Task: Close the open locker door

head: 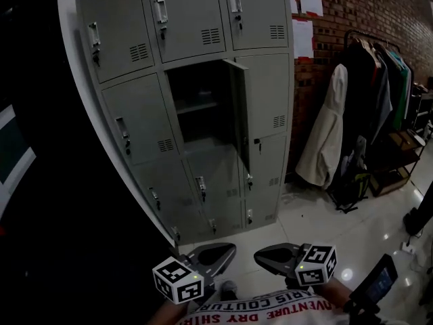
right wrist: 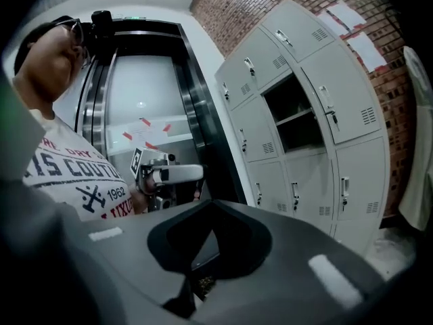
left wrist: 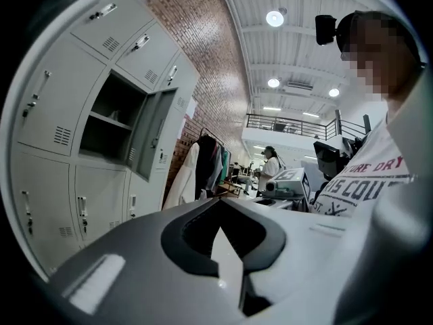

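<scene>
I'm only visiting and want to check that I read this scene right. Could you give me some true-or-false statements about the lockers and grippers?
1. One locker door is open. True.
2. The open locker is in the top row. False: it is in the second row from the top, middle column.
3. The left gripper holds the door. False: it is shut on nothing, well away from the lockers.
4. Clothes hang to the right of the lockers. True.
</scene>
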`<state>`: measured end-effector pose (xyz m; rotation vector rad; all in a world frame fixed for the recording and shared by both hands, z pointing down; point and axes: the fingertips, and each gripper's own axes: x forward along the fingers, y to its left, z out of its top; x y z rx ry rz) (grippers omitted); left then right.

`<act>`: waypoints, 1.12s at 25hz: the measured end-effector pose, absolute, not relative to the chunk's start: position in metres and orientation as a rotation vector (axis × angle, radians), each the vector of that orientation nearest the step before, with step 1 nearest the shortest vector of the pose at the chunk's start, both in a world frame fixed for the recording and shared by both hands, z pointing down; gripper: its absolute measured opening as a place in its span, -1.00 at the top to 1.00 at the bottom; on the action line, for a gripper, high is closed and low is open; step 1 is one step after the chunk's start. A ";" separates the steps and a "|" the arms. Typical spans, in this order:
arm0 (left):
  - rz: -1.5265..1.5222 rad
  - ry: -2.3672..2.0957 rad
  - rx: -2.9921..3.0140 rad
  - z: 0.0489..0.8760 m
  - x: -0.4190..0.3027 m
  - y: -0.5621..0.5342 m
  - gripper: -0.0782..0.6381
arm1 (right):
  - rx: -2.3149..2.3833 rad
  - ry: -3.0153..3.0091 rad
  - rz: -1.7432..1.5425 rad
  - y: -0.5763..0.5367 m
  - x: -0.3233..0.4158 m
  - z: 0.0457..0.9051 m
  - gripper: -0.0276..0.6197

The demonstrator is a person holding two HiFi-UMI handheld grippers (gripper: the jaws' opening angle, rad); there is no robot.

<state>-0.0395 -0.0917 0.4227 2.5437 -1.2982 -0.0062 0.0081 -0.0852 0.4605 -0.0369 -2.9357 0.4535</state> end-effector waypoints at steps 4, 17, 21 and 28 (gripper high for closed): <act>-0.006 -1.291 2.530 0.415 -0.095 -0.151 0.76 | -0.007 -2.942 0.455 -0.141 -0.044 0.447 0.93; -0.002 -1.183 2.609 0.386 -0.203 -0.286 0.77 | 0.213 -2.992 0.399 -0.283 -0.137 0.408 0.93; 0.017 -1.114 2.624 0.392 -0.201 -0.309 0.76 | 0.368 -2.987 0.383 -0.317 -0.120 0.407 0.93; 0.014 -1.076 2.645 0.391 -0.208 -0.328 0.77 | 0.760 -3.043 0.273 -0.401 -0.062 0.353 0.93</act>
